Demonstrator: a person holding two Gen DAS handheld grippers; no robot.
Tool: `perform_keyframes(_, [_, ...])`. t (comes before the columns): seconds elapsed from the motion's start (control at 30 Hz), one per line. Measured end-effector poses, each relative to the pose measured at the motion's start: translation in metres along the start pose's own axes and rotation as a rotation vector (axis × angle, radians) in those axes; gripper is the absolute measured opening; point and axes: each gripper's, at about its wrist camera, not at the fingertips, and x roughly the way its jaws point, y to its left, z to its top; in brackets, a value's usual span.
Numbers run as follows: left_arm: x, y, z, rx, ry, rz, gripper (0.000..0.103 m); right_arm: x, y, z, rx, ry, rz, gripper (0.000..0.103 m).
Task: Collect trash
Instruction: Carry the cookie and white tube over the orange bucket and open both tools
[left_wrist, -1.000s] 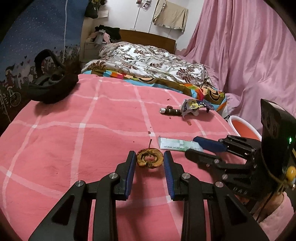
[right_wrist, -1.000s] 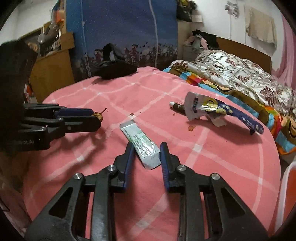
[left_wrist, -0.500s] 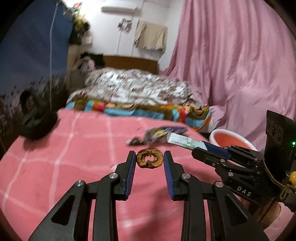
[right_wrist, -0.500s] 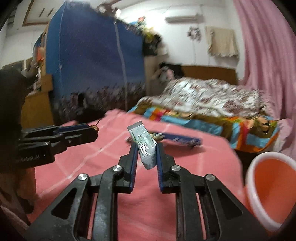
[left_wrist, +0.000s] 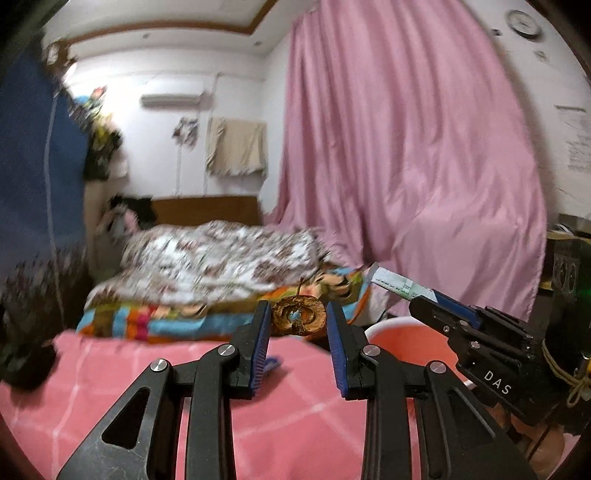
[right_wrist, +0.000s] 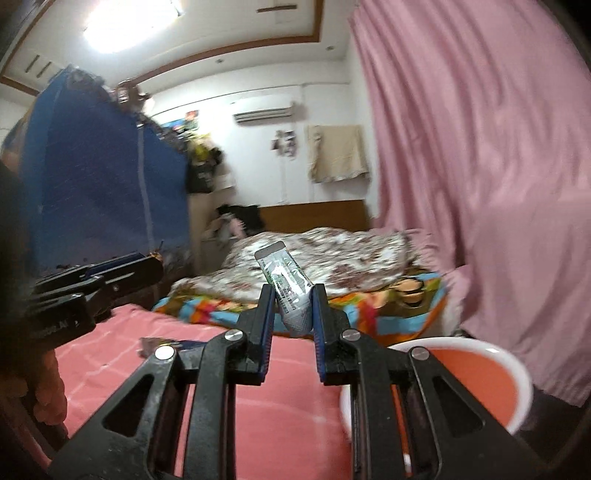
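Presently, stock as seen: L gripper, raised above the pink checked tablecloth, fingers closed narrow on a brown dried-out apple core, stem up, core clear of the cloth w/ the bed behind it. R gripper, also raised, fingers pinched close on a crumpled white/green tube; tube's flat crimped end tilts up & to the left, lower end sits between the blue pads. In left wrist view the R gripper shows at right, black w/ "DAS" lettering, tube sticking out of its tip toward the bed. Red bin w/ white rim stands beside the table edge, below & to the right of the R gripper; in left wrist view its rim shows between the two grippers, lower down. One dark blue wrapper lies on the cloth, just left of the R gripper's fingers. Bkgd: bed w/ floral quilt & striped multicolour sheet, pink curtain at right, blue fabric wardrobe at left, wall AC unit, beige towel hung on wall. Both views motion-blurred; finer detail n/a.
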Motion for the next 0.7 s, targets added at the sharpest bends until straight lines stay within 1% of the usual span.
perform_keyframes(0.1, [0.013, -0.023, 0.007, 0.043, -0.04, -0.053, 0.026, -0.005, -0.02, 0.0, 0.025, -0.002, -0.057, 0.027])
perform_keyframes(0.23, [0.035, -0.051, 0.013, 0.076, -0.067, -0.122, 0.026, -0.012, -0.046, -0.004, 0.069, 0.007, -0.114, 0.027])
perform_keyframes(0.4, [0.065, -0.07, 0.014, 0.077, -0.059, -0.187, 0.026, -0.016, -0.076, -0.01, 0.126, 0.035, -0.17, 0.027])
perform_keyframes(0.53, [0.087, -0.086, 0.01, 0.068, -0.011, -0.23, 0.026, -0.014, -0.094, -0.015, 0.16, 0.075, -0.208, 0.027])
perform_keyframes(0.7, [0.119, -0.104, 0.001, 0.035, 0.106, -0.281, 0.026, -0.002, -0.114, -0.027, 0.206, 0.171, -0.241, 0.027])
